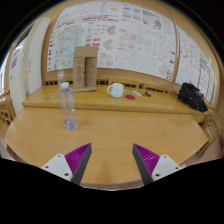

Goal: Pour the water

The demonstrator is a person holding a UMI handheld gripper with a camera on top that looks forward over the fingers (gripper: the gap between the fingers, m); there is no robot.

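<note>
The wide wooden tabletop [110, 130] takes up most of the scene, pale and bare in its near half. The landmark to steer by is the clear plastic water bottle [68, 106], which stands upright on the tabletop with its long axis vertical and its cap uppermost.

Behind the bottle, a raised wooden ledge [100, 100] runs along the back of the tabletop under a wall covered in printed posters [120, 35]. On that ledge, just behind the bottle and a little to its right, stands a brown cardboard box [85, 68]. Further right of the bottle sits a white mug [116, 90] — the likely vessel for the water, though that is a judgement from the task alone. Beyond the mug, well right of the bottle, lies a dark bag [192, 96]. A few small items lie between mug and bag, too small to name.

The claw [110, 162] is released — its two fingers spread wide with nothing between them, purple pads [77, 158] facing inward. The bottle lies ahead of the claw and off to the left, beyond the left finger rather than in the gap. So the coming move probably calls for a leftward swing and an advance, keeping the fingers level to close on the upright body from both sides.
</note>
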